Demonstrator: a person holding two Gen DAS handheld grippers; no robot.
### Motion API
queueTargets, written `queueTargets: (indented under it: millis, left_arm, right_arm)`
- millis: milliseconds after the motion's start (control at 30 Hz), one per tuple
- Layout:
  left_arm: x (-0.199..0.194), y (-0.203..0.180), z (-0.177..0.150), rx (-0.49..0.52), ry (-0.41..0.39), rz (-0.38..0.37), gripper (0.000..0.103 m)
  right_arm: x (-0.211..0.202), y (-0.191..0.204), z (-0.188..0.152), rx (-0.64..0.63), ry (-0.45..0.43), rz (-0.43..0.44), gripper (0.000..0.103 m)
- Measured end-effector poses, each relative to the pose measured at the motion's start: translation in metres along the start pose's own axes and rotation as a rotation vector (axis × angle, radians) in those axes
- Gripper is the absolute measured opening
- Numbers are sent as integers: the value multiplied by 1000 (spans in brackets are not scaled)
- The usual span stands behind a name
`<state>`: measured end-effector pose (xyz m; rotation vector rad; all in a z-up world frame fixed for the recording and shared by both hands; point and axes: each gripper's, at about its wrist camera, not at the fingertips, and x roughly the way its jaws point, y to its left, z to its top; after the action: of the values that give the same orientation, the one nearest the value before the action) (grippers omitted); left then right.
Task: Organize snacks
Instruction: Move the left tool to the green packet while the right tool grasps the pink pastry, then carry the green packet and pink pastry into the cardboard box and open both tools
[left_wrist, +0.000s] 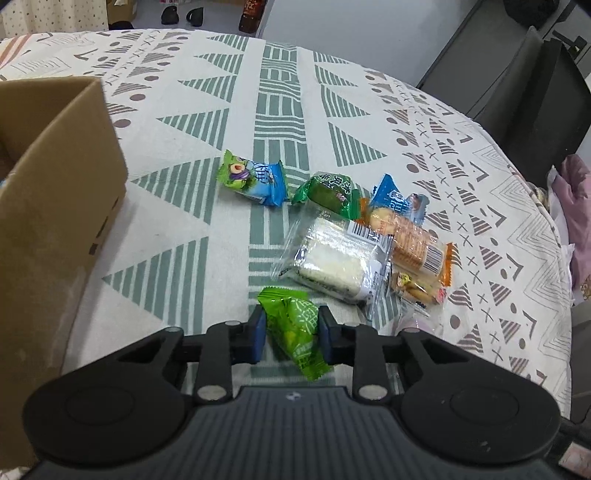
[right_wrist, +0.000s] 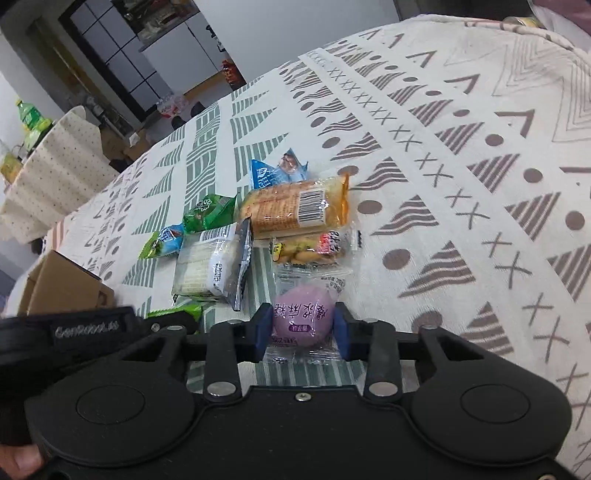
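Left tongs: my left gripper (left_wrist: 291, 332) pinches a bright green snack packet (left_wrist: 291, 332), blue pads pressed on both its sides, low over the patterned tablecloth (left_wrist: 184, 229).
Green packet axis: its long axis runs slantwise, one crimped end pointing away from me and to the left, the other toward the gripper body and to the right.
Right tongs: my right gripper (right_wrist: 301, 328) is closed around a round purple mochi in a clear wrapper (right_wrist: 301, 321); the pads touch its flanks and the wrapper's crimped ends lie fore and aft along the fingers.
Only in the left view: the open cardboard box (left_wrist: 62, 206) looms large at my left; I cannot tell what is inside. A dark chair (left_wrist: 535, 85) stands beyond the table edge.
Only in the right view: the purple mochi shows clearly, and the left gripper's body (right_wrist: 85, 328) sits just beside mine; the box (right_wrist: 62, 288) is only a small corner here.
Pile between: a white cake in clear wrap (left_wrist: 332, 258), an orange-trimmed biscuit pack (left_wrist: 417, 247), a dark green packet (left_wrist: 328, 192) and a blue-and-green packet (left_wrist: 255, 179) lie on the cloth, the last one apart, nearer the box.
Box and snacks: none of the visible snacks touches the box.
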<state>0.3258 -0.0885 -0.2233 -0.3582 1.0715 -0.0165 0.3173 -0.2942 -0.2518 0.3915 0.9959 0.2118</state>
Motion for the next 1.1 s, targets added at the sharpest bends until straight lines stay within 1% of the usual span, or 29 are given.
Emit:
queueTargets:
  millis: [167,367,567,800,900,1100]
  left_arm:
    - [-21,2,-4,-1,-24,-19,28]
    - [-45,4,-6,-1,-64,-43,28]
    - [-64,6,-10,13,-83,-69,28]
    - [-89,12,-10,25,-133,-94,28]
    - [-99,15,-10,31,-161,-90,28]
    - [-121,27,-8,21,-201,-105,28]
  right_arm:
    - [-13,1,-4,24,2,-2,32]
    - [-37,7,-4,44,-34,-30,32]
    - [-62,24,-4,28,-79,-38,32]
    - [-88,45,-5,-2,-125,-43,32]
    - [-97,53,-6,-11,-140,-41,32]
    - [-114,72,-10,-35,-170,-34,32]
